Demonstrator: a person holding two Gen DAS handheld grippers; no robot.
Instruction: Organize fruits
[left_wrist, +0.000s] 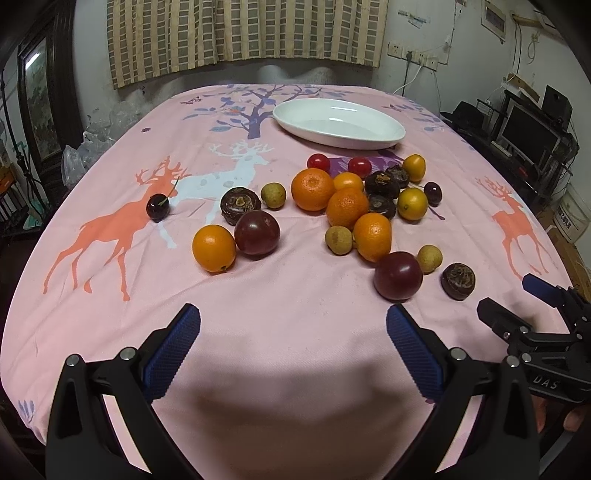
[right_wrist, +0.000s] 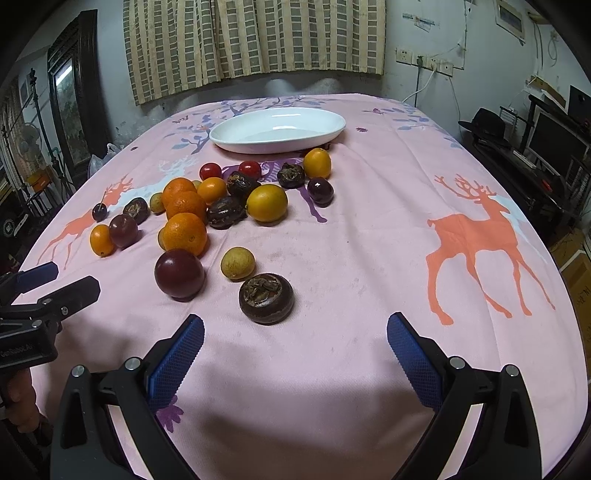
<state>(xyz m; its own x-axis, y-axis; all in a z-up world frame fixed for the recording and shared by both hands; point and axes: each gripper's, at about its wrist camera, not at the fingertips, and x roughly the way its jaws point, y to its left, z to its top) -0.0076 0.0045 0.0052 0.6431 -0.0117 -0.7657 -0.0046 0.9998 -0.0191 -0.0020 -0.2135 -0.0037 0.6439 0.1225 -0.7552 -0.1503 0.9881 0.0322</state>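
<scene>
Several fruits lie loose on the pink deer tablecloth (left_wrist: 295, 332): oranges (left_wrist: 312, 189), dark purple round fruits (left_wrist: 398, 275), brown water chestnuts (right_wrist: 266, 298), small tan longans (right_wrist: 238, 263), red cherry tomatoes (left_wrist: 318, 162), yellow kumquats (right_wrist: 266, 202) and a dark cherry (left_wrist: 158, 207). An empty white oval dish (left_wrist: 340, 123) sits behind them. My left gripper (left_wrist: 293, 332) is open at the near edge, nothing between its fingers. My right gripper (right_wrist: 295, 338) is open too, just short of the nearest water chestnut. Each gripper shows at the other view's side.
A checked curtain (left_wrist: 243, 33) hangs behind the table. A monitor and shelves (left_wrist: 532, 133) stand at the right, a dark cabinet with mirror (left_wrist: 37, 103) and plastic bags (left_wrist: 85, 147) at the left. Bare cloth spreads to the right around the orange deer (right_wrist: 480, 236).
</scene>
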